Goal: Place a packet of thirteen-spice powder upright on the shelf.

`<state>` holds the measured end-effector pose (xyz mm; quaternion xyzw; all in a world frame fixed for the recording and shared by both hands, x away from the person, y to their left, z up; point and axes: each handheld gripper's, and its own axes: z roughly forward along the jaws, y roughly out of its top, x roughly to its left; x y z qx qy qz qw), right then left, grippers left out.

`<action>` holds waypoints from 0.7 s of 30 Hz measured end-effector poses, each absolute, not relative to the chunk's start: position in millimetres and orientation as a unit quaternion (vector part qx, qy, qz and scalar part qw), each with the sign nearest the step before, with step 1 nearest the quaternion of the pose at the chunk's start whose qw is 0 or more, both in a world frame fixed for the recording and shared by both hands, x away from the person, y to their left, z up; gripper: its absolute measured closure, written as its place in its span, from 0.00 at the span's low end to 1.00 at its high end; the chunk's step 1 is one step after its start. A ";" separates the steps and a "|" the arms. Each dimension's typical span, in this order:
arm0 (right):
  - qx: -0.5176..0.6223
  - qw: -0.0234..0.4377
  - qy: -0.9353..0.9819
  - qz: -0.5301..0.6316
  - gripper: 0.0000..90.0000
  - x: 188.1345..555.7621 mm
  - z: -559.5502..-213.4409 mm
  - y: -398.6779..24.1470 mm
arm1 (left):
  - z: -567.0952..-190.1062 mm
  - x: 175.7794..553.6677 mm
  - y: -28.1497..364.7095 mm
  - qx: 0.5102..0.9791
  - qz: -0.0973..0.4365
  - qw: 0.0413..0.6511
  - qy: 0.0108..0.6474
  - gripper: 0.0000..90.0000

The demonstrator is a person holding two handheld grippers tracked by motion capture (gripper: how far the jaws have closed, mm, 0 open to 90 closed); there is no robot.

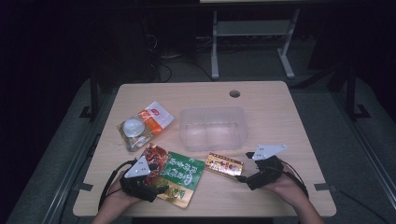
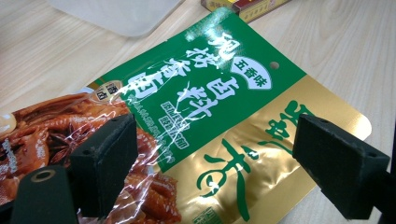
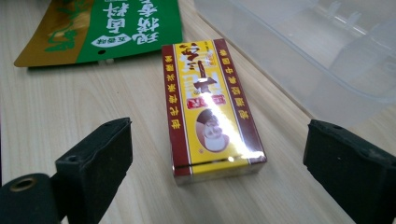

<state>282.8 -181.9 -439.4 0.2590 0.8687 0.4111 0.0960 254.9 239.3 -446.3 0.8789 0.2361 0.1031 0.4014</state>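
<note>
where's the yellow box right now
In the high view the yellow box lies flat on the table, just in front of the clear tub, between the green pouch and the right hand-held gripper.

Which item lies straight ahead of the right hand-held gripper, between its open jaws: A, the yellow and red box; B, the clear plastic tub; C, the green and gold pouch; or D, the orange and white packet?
A: in the right gripper view the yellow and red box lies flat on the table between the spread jaws of the right hand-held gripper, which do not touch it.
</note>
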 end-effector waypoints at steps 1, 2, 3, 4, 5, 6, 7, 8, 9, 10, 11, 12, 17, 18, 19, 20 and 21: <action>0.259 0.095 0.869 0.411 0.09 283.1 -439.5 -180.5 | -445.8 254.1 238.5 0.878 0.105 0.402 0.236 0.15; 0.254 0.094 0.870 0.412 0.09 284.7 -439.9 -178.2 | -445.3 253.6 238.4 0.879 0.105 0.402 0.234 0.15; 0.252 0.093 0.872 0.408 0.09 288.0 -438.6 -173.2 | -445.2 253.0 238.1 0.878 0.105 0.404 0.234 0.15; 0.252 0.093 0.872 0.408 0.09 288.0 -438.6 -173.2 | -445.1 252.7 237.9 0.879 0.106 0.403 0.232 0.15; 0.249 0.096 0.872 0.411 0.09 290.5 -437.3 -170.8 | -445.3 252.6 238.0 0.879 0.107 0.404 0.231 0.15; 0.247 0.096 0.872 0.412 0.09 292.9 -435.4 -168.6 | -445.3 252.9 238.4 0.879 0.106 0.404 0.230 0.15; 0.242 0.097 0.872 0.415 0.09 296.2 -433.4 -164.6 | -445.3 253.5 238.4 0.879 0.102 0.404 0.229 0.15; 0.242 0.097 0.872 0.415 0.09 296.2 -433.4 -164.6 | -445.3 253.5 238.4 0.879 0.102 0.404 0.229 0.15; 0.237 0.097 0.871 0.419 0.09 297.5 -434.1 -164.0 | -445.3 254.1 238.1 0.880 0.100 0.404 0.229 0.15; 0.243 0.085 0.873 0.415 0.09 297.1 -435.6 -163.0 | -445.3 254.6 237.8 0.880 0.100 0.404 0.228 0.15; 0.241 0.083 0.877 0.408 0.09 296.6 -436.9 -162.3 | -445.2 254.6 237.5 0.880 0.100 0.404 0.228 0.15; 0.240 0.088 0.880 0.402 0.09 296.4 -437.8 -162.0 | -445.1 254.4 237.2 0.880 0.099 0.405 0.228 0.15; 0.241 0.083 0.882 0.397 0.09 295.7 -438.7 -161.9 | -445.9 252.8 236.8 0.883 0.103 0.401 0.224 0.16; 0.242 0.083 0.883 0.394 0.09 294.8 -438.8 -161.4 | -445.7 252.3 236.9 0.883 0.104 0.399 0.222 0.15; 0.241 0.085 0.886 0.387 0.09 294.1 -439.6 -161.1 | -445.5 252.2 236.8 0.883 0.104 0.400 0.222 0.16; 0.242 0.085 0.886 0.385 0.09 293.7 -440.1 -160.7 | -445.3 252.1 236.8 0.883 0.105 0.401 0.222 0.16; 0.244 0.084 0.887 0.383 0.09 293.6 -441.4 -161.1 | -444.9 252.2 236.6 0.882 0.105 0.402 0.223 0.15</action>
